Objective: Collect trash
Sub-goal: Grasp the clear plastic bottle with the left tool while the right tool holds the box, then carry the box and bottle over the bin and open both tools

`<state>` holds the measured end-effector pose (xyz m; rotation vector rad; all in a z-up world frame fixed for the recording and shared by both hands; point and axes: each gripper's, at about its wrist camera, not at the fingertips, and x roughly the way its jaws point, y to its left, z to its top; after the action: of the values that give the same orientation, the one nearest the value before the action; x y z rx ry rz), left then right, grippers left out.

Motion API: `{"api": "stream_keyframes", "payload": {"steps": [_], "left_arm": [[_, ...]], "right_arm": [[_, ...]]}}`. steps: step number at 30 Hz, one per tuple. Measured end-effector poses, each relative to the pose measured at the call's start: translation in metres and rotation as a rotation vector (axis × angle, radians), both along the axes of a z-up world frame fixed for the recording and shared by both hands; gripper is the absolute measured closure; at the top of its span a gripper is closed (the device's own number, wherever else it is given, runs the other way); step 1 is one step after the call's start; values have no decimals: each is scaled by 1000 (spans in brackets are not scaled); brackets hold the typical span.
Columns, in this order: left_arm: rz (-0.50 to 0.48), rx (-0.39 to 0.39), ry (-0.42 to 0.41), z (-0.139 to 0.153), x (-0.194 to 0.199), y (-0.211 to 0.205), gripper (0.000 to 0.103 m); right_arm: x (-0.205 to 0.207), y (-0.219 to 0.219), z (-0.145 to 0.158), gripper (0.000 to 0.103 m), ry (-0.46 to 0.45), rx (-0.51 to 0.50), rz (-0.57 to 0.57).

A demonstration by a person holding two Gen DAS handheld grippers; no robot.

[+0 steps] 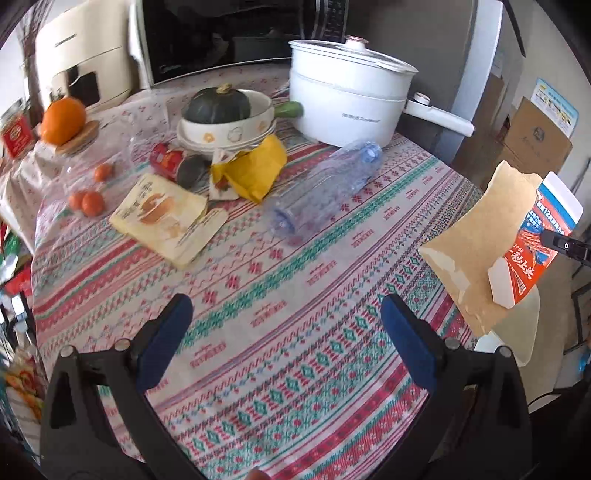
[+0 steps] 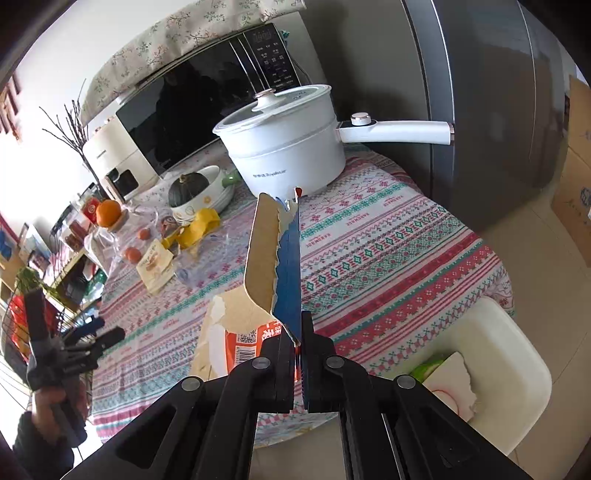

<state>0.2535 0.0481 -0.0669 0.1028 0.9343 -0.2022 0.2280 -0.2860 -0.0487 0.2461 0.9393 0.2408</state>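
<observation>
My right gripper is shut on a torn cardboard box, orange and blue printed outside, brown inside, held in the air past the table's right edge; it also shows in the left wrist view. My left gripper is open and empty above the patterned tablecloth. On the table lie a crushed clear plastic bottle, a yellow wrapper, a pale food packet and a red can on its side.
A white bin with scraps inside stands on the floor below my right gripper. A white electric pot, bowls with a green squash, oranges and a microwave stand at the back. A grey fridge stands to the right.
</observation>
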Motion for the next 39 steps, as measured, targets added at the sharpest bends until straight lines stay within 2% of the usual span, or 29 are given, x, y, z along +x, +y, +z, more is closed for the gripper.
{"api": "stream_keyframes", "payload": {"steps": [3, 9, 13, 15, 16, 19, 21, 24, 26, 32, 37, 39], "left_arm": [[-110, 76, 0, 0, 45, -34, 2], [-187, 156, 101, -29, 124, -81, 8], [-209, 206, 200, -56, 150, -94, 12], [-195, 229, 215, -65, 153, -94, 14], [-186, 220, 229, -68, 153, -92, 20], [-147, 179, 285, -80, 146, -81, 31], [-134, 142, 280, -79, 133, -73, 36], [-78, 20, 270, -71, 107, -55, 37], [-49, -35, 254, -67, 87, -45, 37], [1, -121, 205, -54, 23, -30, 39], [48, -230, 170, -35, -20, -16, 40], [52, -246, 165, -32, -34, -17, 40]], "right_arm": [[4, -14, -7, 100, 17, 9, -14], [7, -45, -12, 100, 24, -3, -42], [8, -59, -18, 100, 48, 7, -64], [8, -60, -19, 100, 58, 19, -66], [8, -60, -19, 100, 57, 19, -65], [7, -57, -16, 100, 51, 16, -58], [5, -55, -15, 100, 48, 18, -55], [2, -54, -14, 100, 44, 15, -53], [0, -56, -13, 100, 44, 10, -59], [-10, -69, -6, 100, 46, 39, -99], [-25, -75, -3, 100, 56, 37, -113], [-32, -79, -5, 100, 66, 39, -116]]}}
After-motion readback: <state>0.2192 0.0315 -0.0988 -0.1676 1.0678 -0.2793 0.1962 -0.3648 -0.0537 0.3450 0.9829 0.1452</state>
